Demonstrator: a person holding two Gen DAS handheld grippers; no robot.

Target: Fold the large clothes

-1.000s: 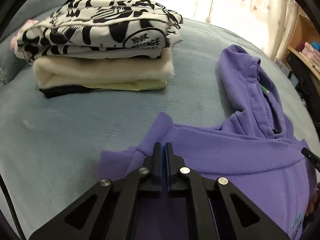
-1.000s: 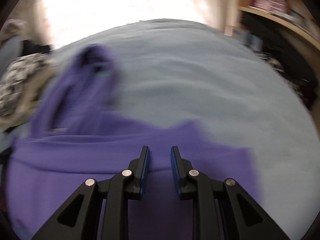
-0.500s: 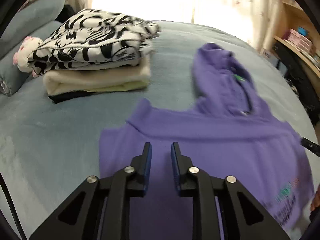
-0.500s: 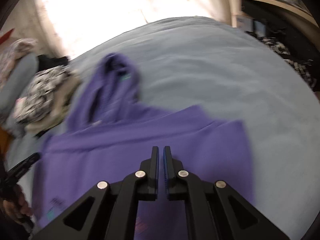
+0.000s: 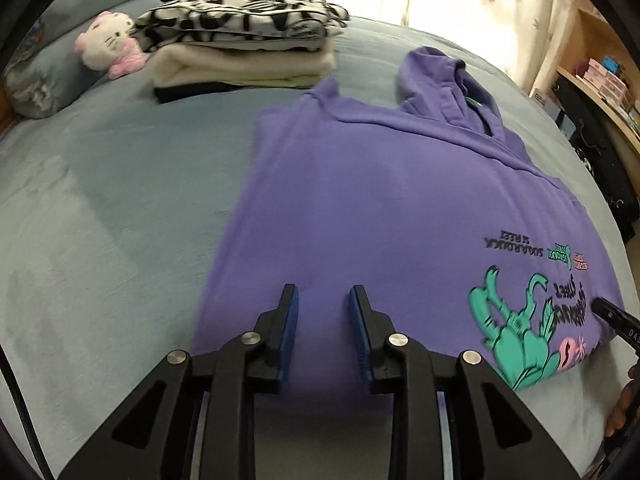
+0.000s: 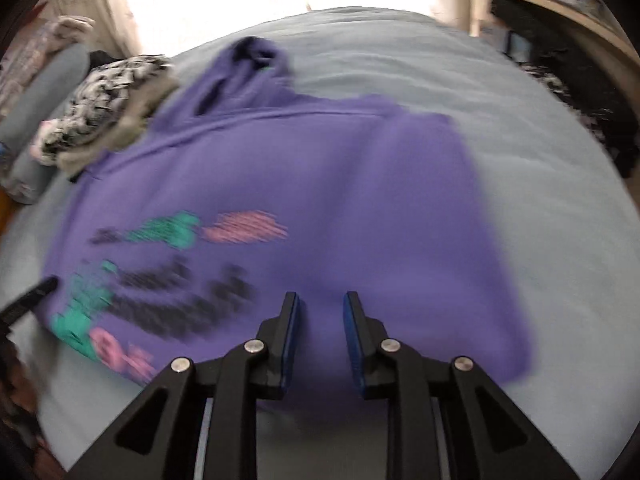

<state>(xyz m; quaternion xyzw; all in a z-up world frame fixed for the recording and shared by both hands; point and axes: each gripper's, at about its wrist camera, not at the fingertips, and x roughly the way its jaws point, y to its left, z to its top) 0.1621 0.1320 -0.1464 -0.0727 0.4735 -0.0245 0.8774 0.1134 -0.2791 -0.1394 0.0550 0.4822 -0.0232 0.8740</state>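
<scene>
**Purple hoodie released on the bed after its sleeves were folded in; both tools drawn back toward the hem.**

The purple hoodie (image 5: 360, 208) lay flat on the blue-grey bed (image 5: 100, 200), print side up, hood toward the far end, its sides folded in to a narrow rectangle beside the stack of folded clothes (image 5: 244, 52). The left hand-held gripper (image 5: 323, 332) and the right hand-held gripper (image 6: 320, 336) each hovered over the near hem, jaws opening to a narrow gap with nothing between them. A second earlier the left jaws were pressed together at the shoulder fold and only the upper garment showed; since then both views had widened to take in the whole body. Judged from this, the sleeve folds were done and a hem-to-hood fold remained.
</scene>
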